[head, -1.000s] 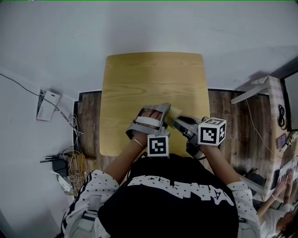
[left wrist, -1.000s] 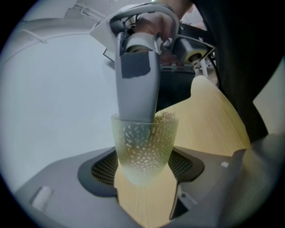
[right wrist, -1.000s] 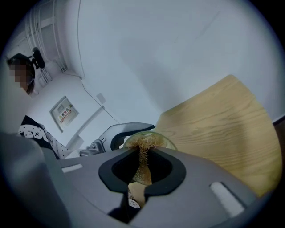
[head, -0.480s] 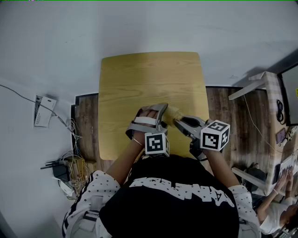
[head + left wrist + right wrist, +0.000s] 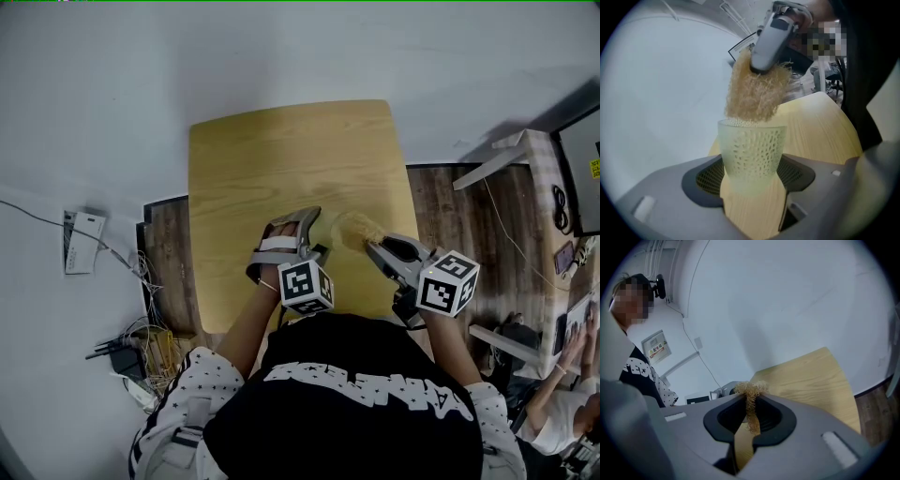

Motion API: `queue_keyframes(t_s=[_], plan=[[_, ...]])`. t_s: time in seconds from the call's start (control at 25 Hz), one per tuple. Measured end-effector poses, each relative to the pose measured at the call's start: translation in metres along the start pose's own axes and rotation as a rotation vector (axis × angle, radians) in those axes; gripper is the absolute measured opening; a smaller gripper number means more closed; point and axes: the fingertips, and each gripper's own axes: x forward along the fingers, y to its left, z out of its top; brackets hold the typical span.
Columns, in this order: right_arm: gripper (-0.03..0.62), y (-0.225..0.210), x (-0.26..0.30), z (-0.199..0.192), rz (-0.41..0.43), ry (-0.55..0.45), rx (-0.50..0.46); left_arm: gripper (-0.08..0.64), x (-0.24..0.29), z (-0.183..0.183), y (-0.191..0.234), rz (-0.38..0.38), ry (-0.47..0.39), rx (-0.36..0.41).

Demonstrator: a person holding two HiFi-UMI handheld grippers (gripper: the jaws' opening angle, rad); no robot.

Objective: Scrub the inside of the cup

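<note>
Fibrous scrubber (image 5: 354, 230) over wooden table (image 5: 281, 159)

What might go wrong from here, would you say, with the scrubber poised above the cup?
1. The right gripper pinches only a thin strand of the fibrous scrubber, so it may pull free when pushed in.
2. The scrubber looks about as wide as the mouth of the cup; it could catch the rim and tip it.
3. The left gripper clamps the cup by its lower wall alone, so downward force might make it slip.
</note>
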Motion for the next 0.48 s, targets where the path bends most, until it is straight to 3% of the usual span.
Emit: queue_keyframes(t_s=[0.2, 0.48], plan=[[0.06, -0.012, -0.014, 0.009, -0.082, -0.061, 0.007, 0.351, 0.007, -0.009, -0.003, -0.039, -0.025, -0.09], [0.06, -0.013, -0.014, 0.007, -0.101, -0.076, 0.028, 0.351, 0.019, -0.011, -0.013, -0.082, -0.049, -0.092]])
